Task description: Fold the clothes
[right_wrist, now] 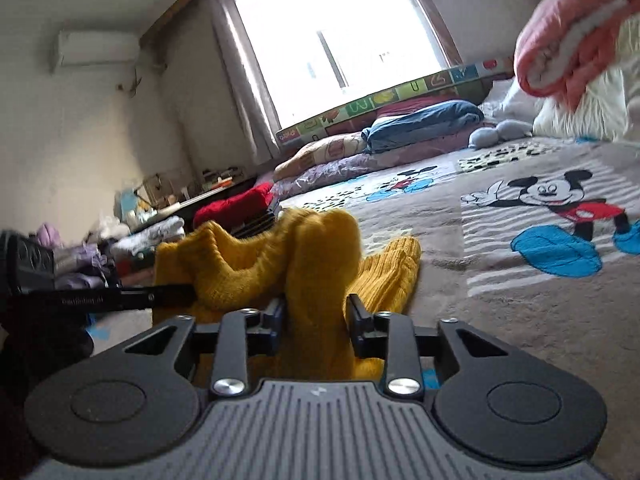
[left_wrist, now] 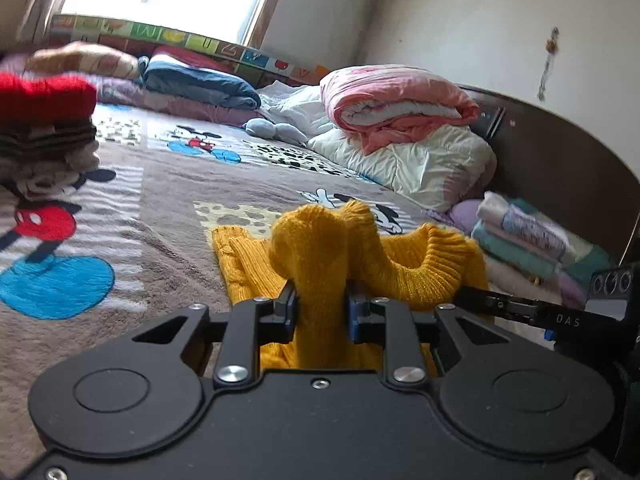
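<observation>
Two tongs, both clamped on the same yellow knit sweater (left_wrist: 320, 248) — my left gripper (left_wrist: 322, 308) pinches a bunched fold between its jaws, and my right gripper (right_wrist: 316, 320) has a second fold pressed between its own. Between the two tongs the ribbed neck sags; beyond the fingertips the rest of the sweater trails onto the cartoon-print bedspread (left_wrist: 168, 184). Left of my left gripper sits a stack of folded clothes (left_wrist: 48, 128) topped in red. Ahead and to the right, a pink quilt (left_wrist: 392, 104) — rolled, resting on white bedding.
</observation>
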Tool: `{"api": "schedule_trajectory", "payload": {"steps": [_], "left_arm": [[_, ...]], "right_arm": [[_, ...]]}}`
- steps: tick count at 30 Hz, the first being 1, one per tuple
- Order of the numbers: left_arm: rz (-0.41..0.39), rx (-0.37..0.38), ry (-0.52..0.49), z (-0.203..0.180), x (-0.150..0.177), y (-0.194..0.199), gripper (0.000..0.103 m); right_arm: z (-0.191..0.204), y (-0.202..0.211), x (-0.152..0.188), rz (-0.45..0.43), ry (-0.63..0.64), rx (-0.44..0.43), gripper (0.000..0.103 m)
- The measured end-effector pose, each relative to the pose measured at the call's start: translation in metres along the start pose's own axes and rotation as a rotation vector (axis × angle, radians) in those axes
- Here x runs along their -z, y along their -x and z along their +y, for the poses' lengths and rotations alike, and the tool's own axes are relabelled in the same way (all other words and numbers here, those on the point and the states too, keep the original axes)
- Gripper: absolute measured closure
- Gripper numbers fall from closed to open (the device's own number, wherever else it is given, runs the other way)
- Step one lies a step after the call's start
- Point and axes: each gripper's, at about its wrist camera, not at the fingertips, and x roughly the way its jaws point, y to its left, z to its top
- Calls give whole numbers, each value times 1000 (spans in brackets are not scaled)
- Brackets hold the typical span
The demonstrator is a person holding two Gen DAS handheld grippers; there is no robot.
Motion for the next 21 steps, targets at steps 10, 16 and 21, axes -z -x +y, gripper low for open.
{"api": "schedule_trajectory", "payload": {"steps": [10, 16, 21], "left_arm": [[-15, 81, 72, 33, -24, -28, 83], [-24, 96, 84, 45, -38, -49, 83], [-28, 108, 112, 59, -48, -67, 84]], "right_arm": [[-29, -37, -22, -42, -118, -54, 81], [-38, -55, -42, -66, -99, -65, 83], [-49, -76, -54, -63, -108, -59, 83]]}}
